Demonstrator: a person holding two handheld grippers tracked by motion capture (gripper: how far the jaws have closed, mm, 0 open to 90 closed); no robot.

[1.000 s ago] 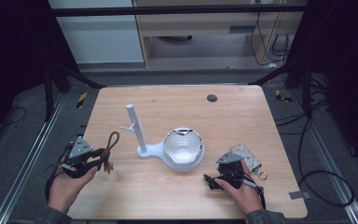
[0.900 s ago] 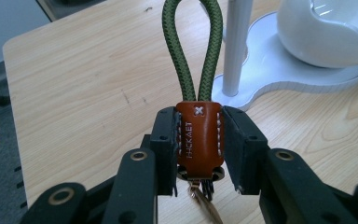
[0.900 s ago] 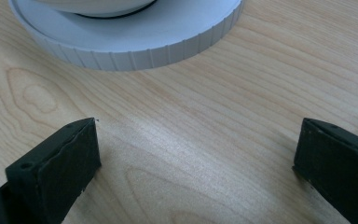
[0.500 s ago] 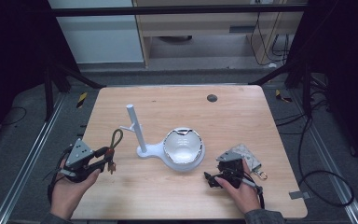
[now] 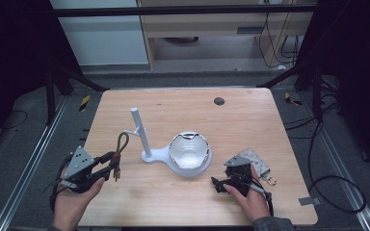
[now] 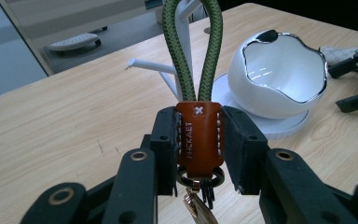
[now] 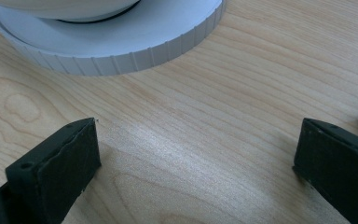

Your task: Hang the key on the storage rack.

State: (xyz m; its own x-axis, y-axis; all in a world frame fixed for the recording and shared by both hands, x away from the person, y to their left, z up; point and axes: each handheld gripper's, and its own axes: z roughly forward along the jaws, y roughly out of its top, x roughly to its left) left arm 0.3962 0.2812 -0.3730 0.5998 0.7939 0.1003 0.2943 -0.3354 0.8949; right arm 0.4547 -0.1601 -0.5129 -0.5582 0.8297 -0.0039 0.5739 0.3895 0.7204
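Note:
My left gripper is shut on a keychain: a brown leather tab with a green rope loop above it and keys hanging below. It is held off the table, left of a white stand with an upright post and a side peg. On the stand's round base sits a white bowl with a chrome rim. My right gripper rests low on the table to the right of the base, open, with bare wood between its jaws.
A small grey patterned pouch with a clasp lies just behind the right hand. A dark round grommet sits in the table near the far edge. The wooden tabletop has bare room behind the stand.
My left gripper has lifted the keychain and carried it right and forward, toward the stand. The right gripper has stayed almost still.

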